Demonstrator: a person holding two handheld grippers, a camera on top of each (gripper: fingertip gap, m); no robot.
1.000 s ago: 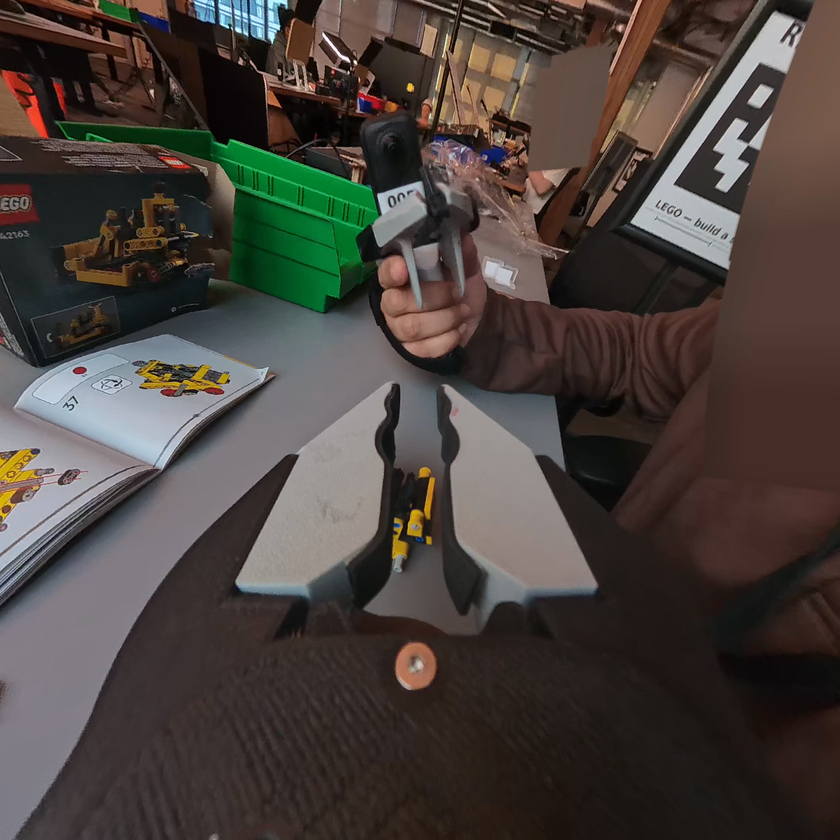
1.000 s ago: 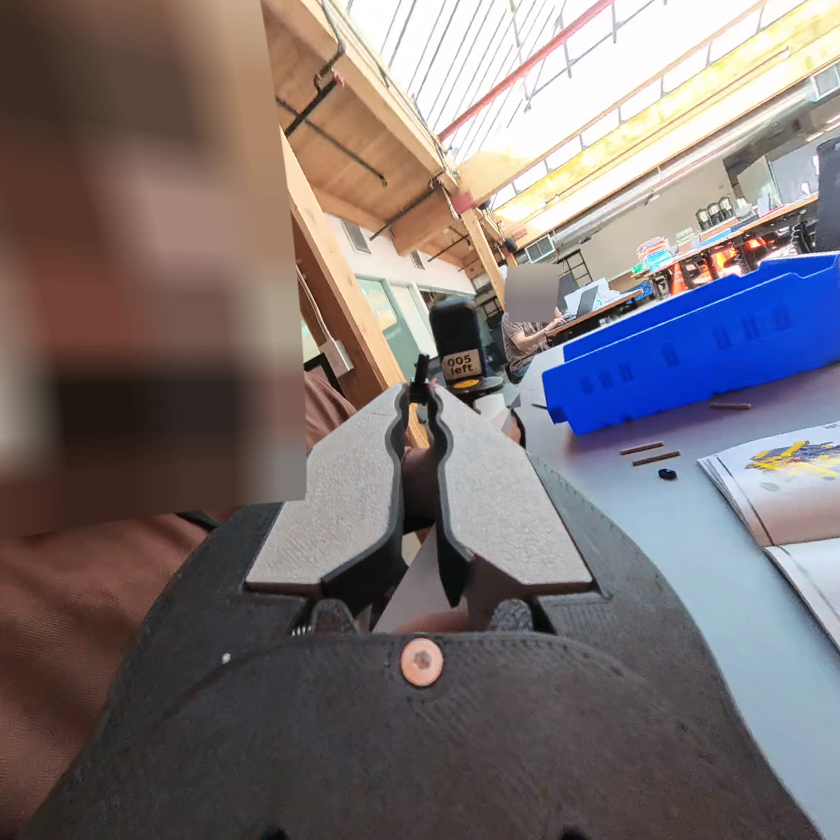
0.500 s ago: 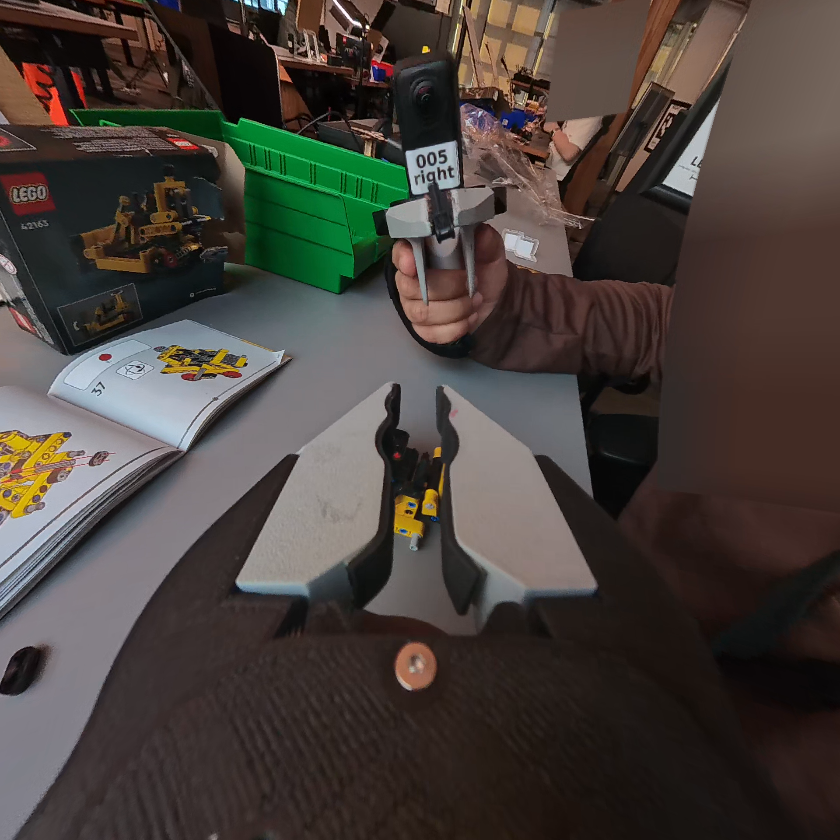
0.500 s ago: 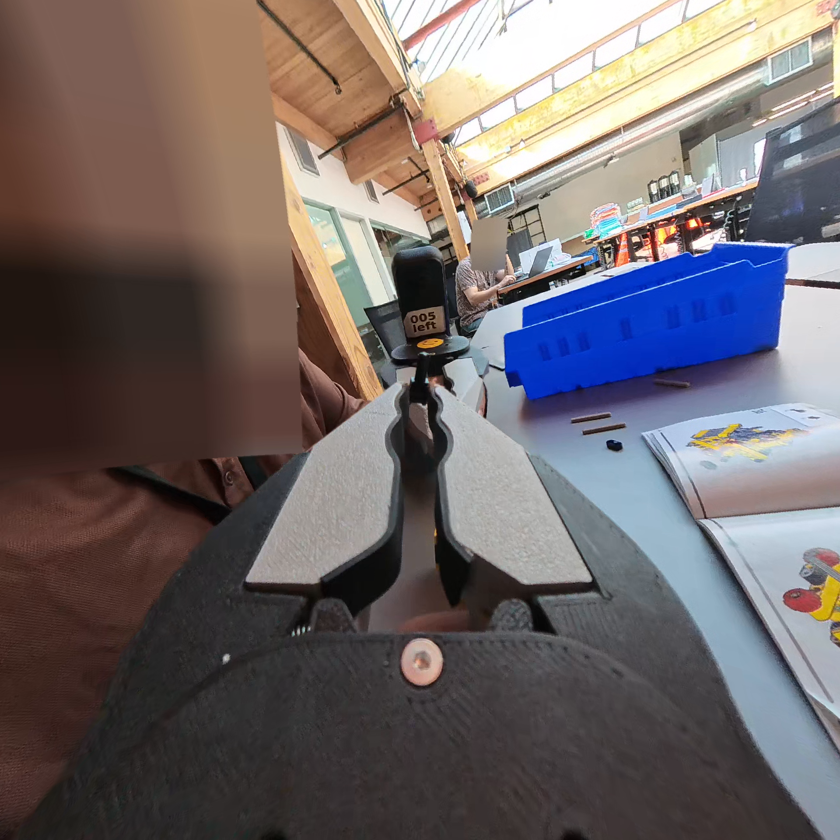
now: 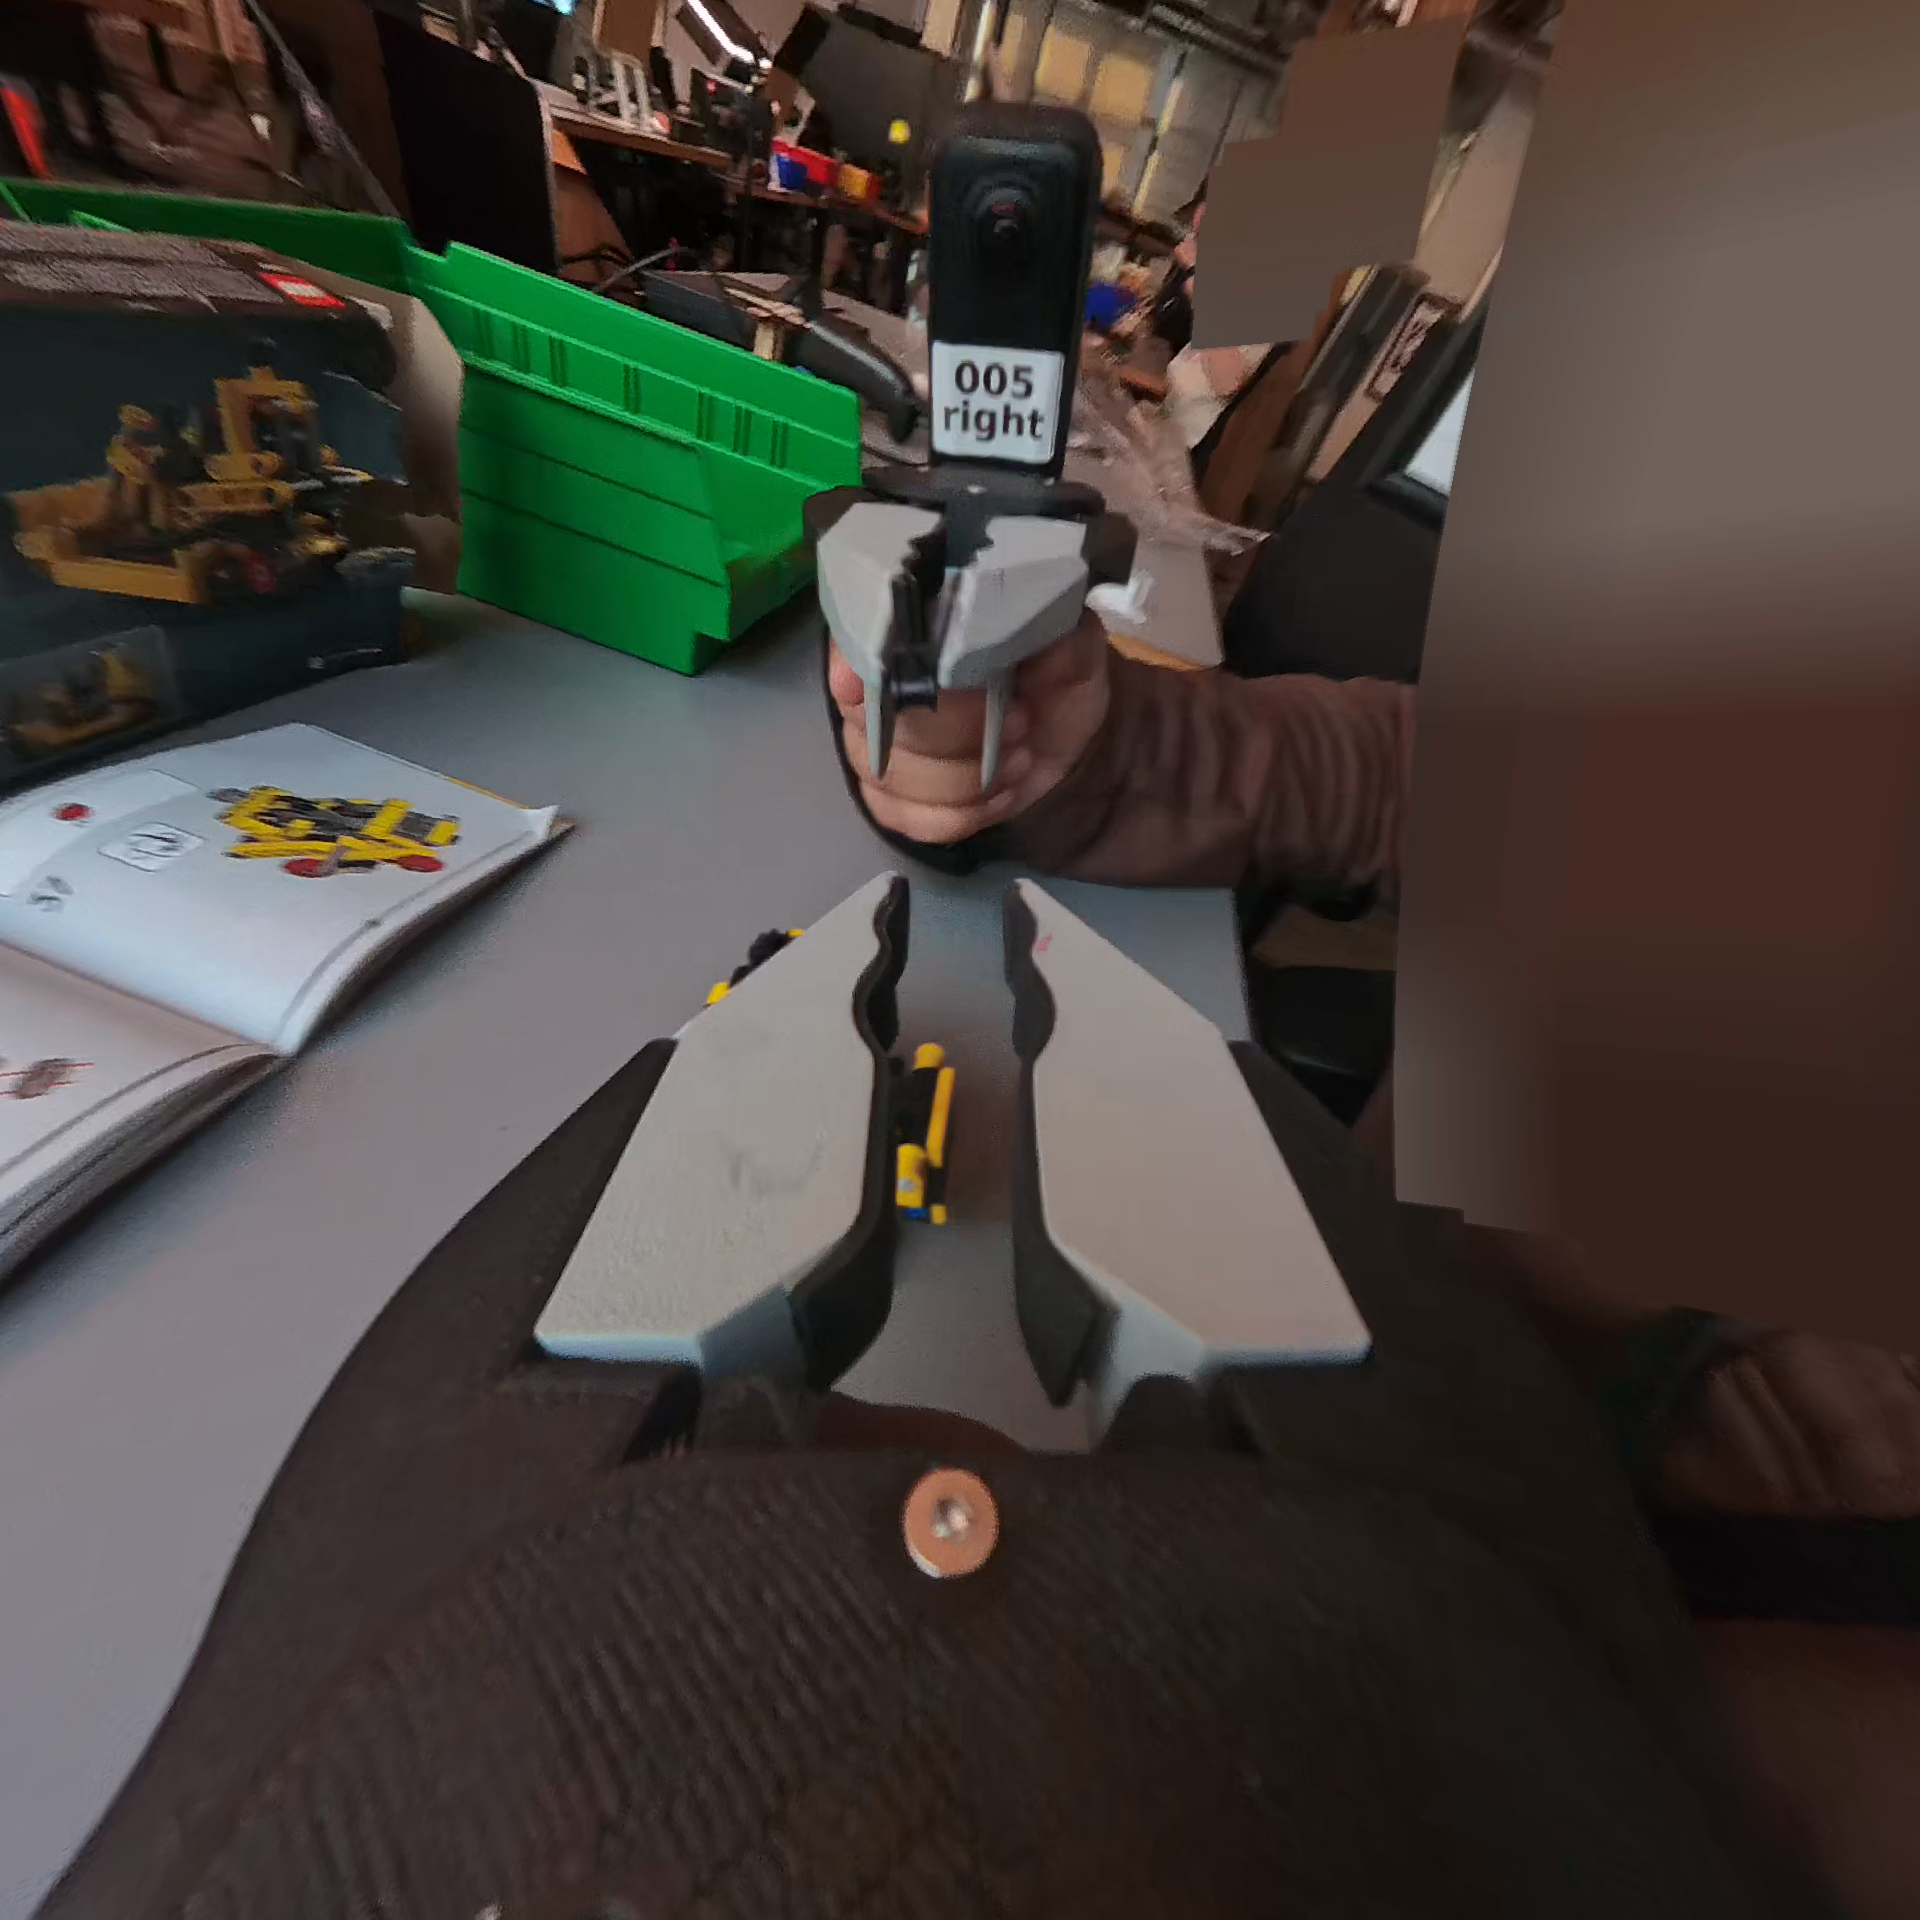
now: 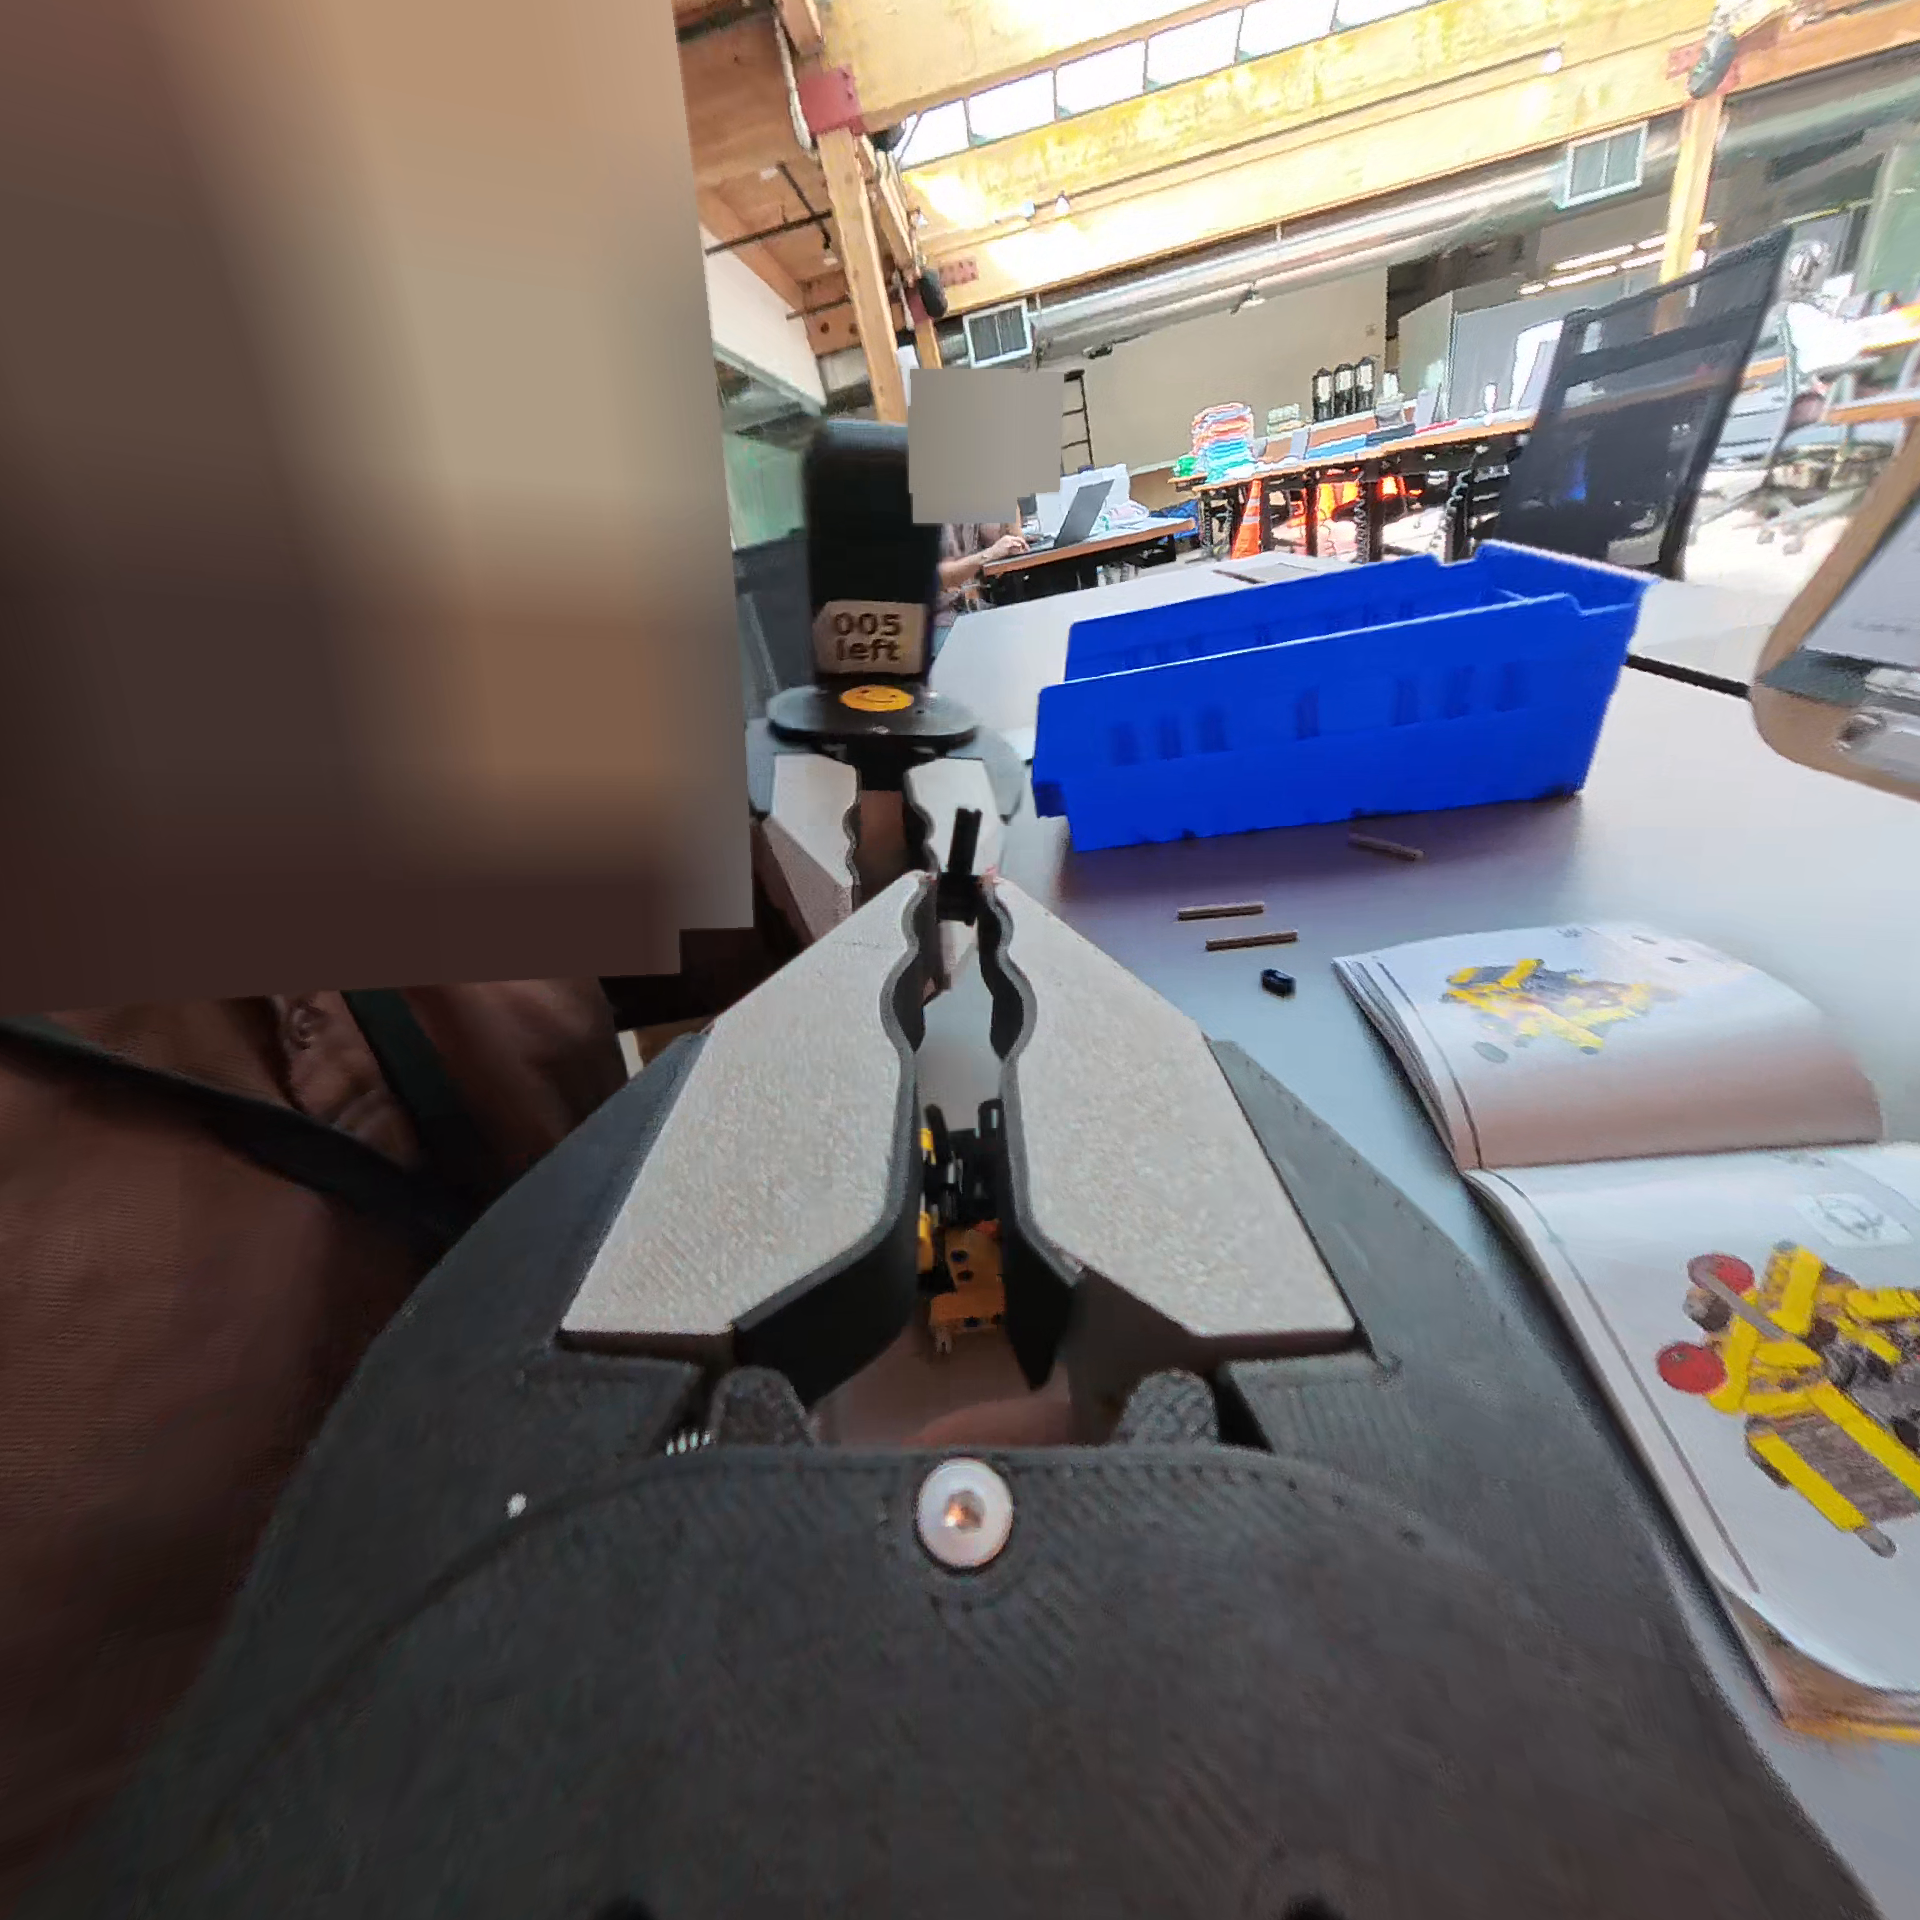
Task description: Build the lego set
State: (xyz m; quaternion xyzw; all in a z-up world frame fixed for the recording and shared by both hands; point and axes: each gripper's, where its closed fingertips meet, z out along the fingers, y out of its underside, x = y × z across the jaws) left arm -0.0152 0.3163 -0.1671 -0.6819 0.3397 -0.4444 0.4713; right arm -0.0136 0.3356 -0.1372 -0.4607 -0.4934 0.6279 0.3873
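A yellow-and-black lego assembly [image 5: 923, 1138] was seen lying on the grey surface [image 5: 644, 727], below the gap of the left claw [image 5: 954, 904], whose fingers were parted and gripped nothing. Left of the assembly, an open instruction booklet [image 5: 260, 894] was laid. Beyond the assembly, the right claw [image 5: 928, 691] was held upright, closed on a small black pin [image 6: 961, 847] at its tips. Farther left of the assembly, the set's box [image 5: 187, 468] and a green bin [image 5: 644, 457] were placed. A blue bin [image 6: 1330, 696] was seen past the booklet.
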